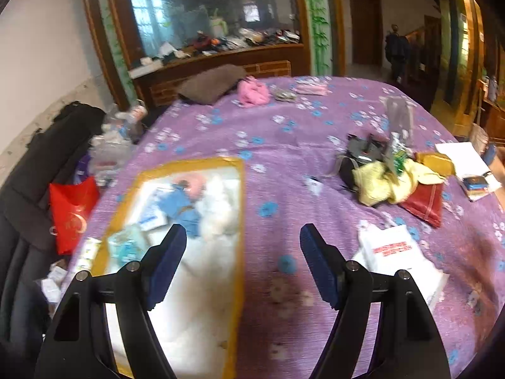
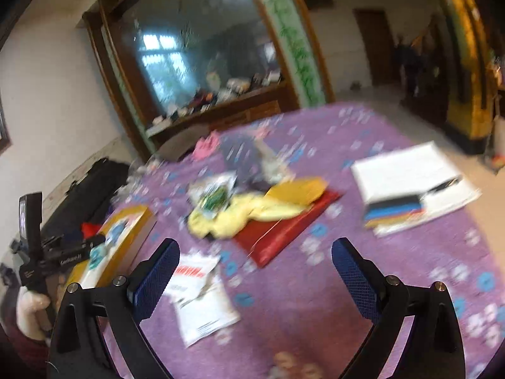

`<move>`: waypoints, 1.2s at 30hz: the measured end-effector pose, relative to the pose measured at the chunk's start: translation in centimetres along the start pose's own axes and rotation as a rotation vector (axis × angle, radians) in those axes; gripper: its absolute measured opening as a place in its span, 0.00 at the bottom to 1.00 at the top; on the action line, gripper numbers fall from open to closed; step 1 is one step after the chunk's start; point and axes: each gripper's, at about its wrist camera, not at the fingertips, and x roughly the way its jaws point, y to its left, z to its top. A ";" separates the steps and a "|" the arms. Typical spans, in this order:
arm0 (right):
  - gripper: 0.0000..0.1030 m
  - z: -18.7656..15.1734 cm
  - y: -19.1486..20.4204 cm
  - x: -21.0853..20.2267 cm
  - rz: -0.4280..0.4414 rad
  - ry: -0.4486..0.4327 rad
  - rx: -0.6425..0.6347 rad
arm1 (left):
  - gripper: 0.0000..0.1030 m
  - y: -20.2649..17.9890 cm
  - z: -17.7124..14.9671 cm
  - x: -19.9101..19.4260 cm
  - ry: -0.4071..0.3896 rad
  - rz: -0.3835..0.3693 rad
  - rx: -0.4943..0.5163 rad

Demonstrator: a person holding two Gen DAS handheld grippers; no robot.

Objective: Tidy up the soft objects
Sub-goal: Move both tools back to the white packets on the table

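Tools and target on the purple flowered bedspread (image 1: 284, 164). We see the left tool (image 1: 243, 237) with its blue pads spread wide and nothing between them; the right tool (image 2: 254, 251) is likewise wide and empty. Both hang above the bed, touching nothing.

The soft things we take as the task's own lie in a heap: a crumpled yellow cloth (image 2: 240, 214), resting partly on a flat red folder (image 2: 284, 233), with a mustard pouch (image 2: 296, 191) just behind it. The yellow-rimmed storage box (image 1: 189, 221), already holding white fluff, blue fabric and small packets, stands at the near left of the bed.

The relation that matters, as we read it: from the right tool the yellow cloth lies almost straight ahead and slightly left, its long axis running left to right across the line of the fingers. From the left tool the same heap (image 1: 385, 186) lies far off to the right, while the box sits directly under and ahead of its left finger. We therefore judge the right tool the nearer to the cloth, and the left the nearer to the box. A white printed bag (image 2: 202, 297) lies between the right tool and the heap. Motion blur hides finer detail of the heap's contents.
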 end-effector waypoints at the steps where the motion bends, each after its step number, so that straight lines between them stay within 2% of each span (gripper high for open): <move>1: 0.99 0.4 -0.7 0.5 0.016 0.017 0.024 | 0.72 -0.1 0.1 0.3 0.014 -0.021 -0.009; 3: 0.99 0.7 -2.2 2.1 0.050 0.076 0.073 | 0.72 -0.3 0.3 1.4 0.056 -0.096 -0.055; 7: 0.98 0.4 -4.4 5.7 0.032 0.113 0.127 | 0.72 -0.9 0.0 4.0 0.152 -0.201 -0.113; 11: 0.89 0.2 -4.4 7.9 0.021 0.149 0.127 | 0.72 -2.6 -0.6 6.2 0.233 -0.221 -0.092; 14: 0.89 0.6 -4.4 8.2 0.034 0.134 0.119 | 0.72 -4.8 -0.7 6.3 0.225 -0.271 -0.045; 17: 0.89 -0.2 -3.9 9.5 0.040 0.166 0.118 | 0.72 -7.7 -0.7 6.8 0.238 -0.308 -0.005; 20: 0.89 -0.5 -3.7 9.7 0.043 0.167 0.114 | 0.72 -10.8 -0.8 6.5 0.214 -0.264 0.076; 23: 0.89 -0.5 -3.7 9.8 0.047 0.170 0.116 | 0.72 -14.3 -1.4 5.3 0.109 -0.139 0.250; 25: 0.89 -0.5 -3.8 9.8 0.046 0.169 0.120 | 0.72 -15.4 -1.7 5.2 0.050 -0.016 0.337; 28: 0.89 -0.5 -3.9 9.7 0.044 0.167 0.126 | 0.73 -14.0 -1.7 6.2 0.028 0.172 0.379; 30: 0.89 -0.6 -3.8 9.8 0.043 0.170 0.126 | 0.72 -12.1 -1.3 7.0 0.043 0.233 0.361; 31: 0.89 -0.6 -3.8 9.8 0.043 0.171 0.125 | 0.72 -11.0 -1.0 7.3 0.066 0.245 0.337; 32: 0.89 -0.7 -3.7 9.8 0.043 0.170 0.124 | 0.72 -9.8 -0.6 7.1 0.076 0.223 0.300; 36: 0.89 -0.7 -3.8 9.9 0.043 0.179 0.130 | 0.72 -5.6 0.6 4.9 0.074 0.032 0.103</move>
